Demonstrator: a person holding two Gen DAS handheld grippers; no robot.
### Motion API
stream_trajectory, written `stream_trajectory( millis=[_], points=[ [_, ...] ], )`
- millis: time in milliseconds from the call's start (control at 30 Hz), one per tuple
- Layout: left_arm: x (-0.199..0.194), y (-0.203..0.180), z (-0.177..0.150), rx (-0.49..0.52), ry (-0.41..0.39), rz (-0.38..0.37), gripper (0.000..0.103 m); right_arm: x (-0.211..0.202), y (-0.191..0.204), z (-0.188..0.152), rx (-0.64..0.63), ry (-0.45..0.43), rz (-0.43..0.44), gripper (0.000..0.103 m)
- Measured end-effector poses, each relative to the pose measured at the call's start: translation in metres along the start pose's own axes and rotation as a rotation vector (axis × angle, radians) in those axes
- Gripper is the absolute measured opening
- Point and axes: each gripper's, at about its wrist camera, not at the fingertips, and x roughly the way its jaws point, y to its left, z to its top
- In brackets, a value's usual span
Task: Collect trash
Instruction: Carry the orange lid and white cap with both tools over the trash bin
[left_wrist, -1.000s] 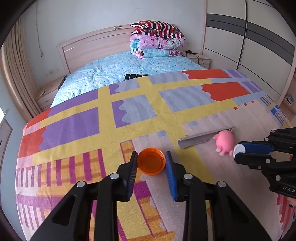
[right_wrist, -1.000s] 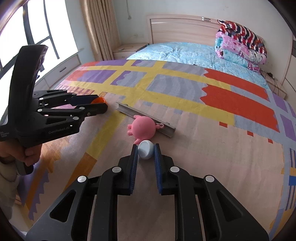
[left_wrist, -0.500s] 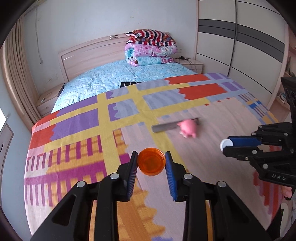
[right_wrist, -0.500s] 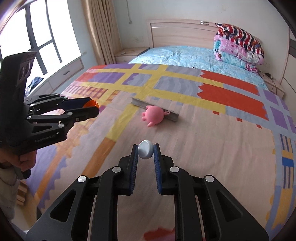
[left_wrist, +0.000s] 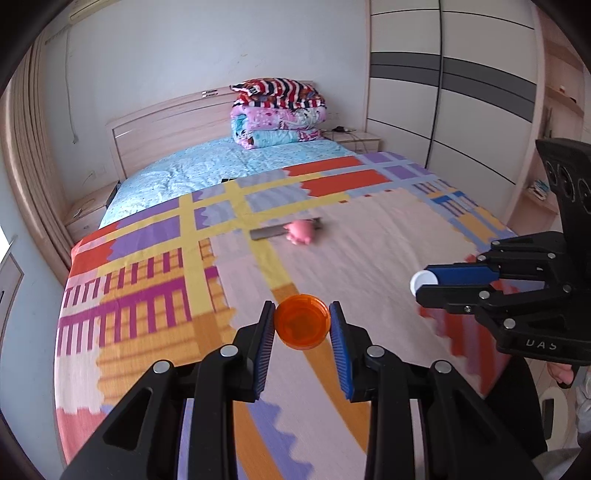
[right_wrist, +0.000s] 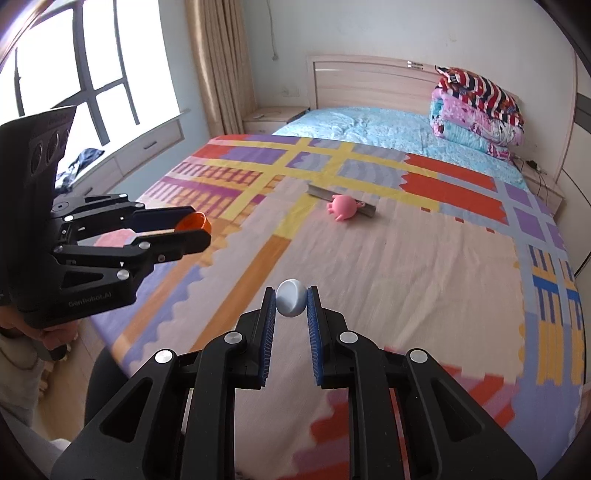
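My left gripper (left_wrist: 301, 325) is shut on an orange plastic cup (left_wrist: 302, 321) and holds it above the near part of the bed; the cup also shows in the right wrist view (right_wrist: 194, 223). My right gripper (right_wrist: 291, 302) is shut on a small white cap (right_wrist: 291, 297), held above the bed's near end; the cap also shows in the left wrist view (left_wrist: 422, 281). A pink toy pig (right_wrist: 343, 207) lies against a grey flat bar (right_wrist: 321, 192) on the colourful bedspread (right_wrist: 406, 258), far ahead of both grippers.
Folded quilts (right_wrist: 476, 110) are stacked at the headboard (right_wrist: 369, 79). A window (right_wrist: 74, 74) and curtain are at the left. A wardrobe (left_wrist: 461, 92) stands right of the bed. Nightstands flank the headboard.
Both grippers have lifted and pulled back from the bed with the cup and the cap still held. The pig and the bar now look smaller and farther away.
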Motion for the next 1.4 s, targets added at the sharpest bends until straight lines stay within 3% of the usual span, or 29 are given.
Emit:
stream_trajectory(
  millis=[400,733,1067,1400],
  points=[
    [-0.058,-0.047,-0.058,-0.016,-0.027,-0.052,0.029,-0.045,0.027,-0.048,-0.03,-0.03,0.022,0.018],
    [-0.063,-0.084,-0.112,0.007,0.05,-0.109,0.029,-0.06,0.036,-0.099,0.001,0.0,0.052,0.018],
    [-0.025,-0.098,-0.172,-0.004,0.214,-0.119,0.029,-0.037,0.048,-0.153,0.018,0.121,0.098,0.018],
    [0.021,-0.093,-0.211,-0.046,0.347,-0.12,0.029,0.008,0.058,-0.194,0.041,0.281,0.143,0.018]
  ],
)
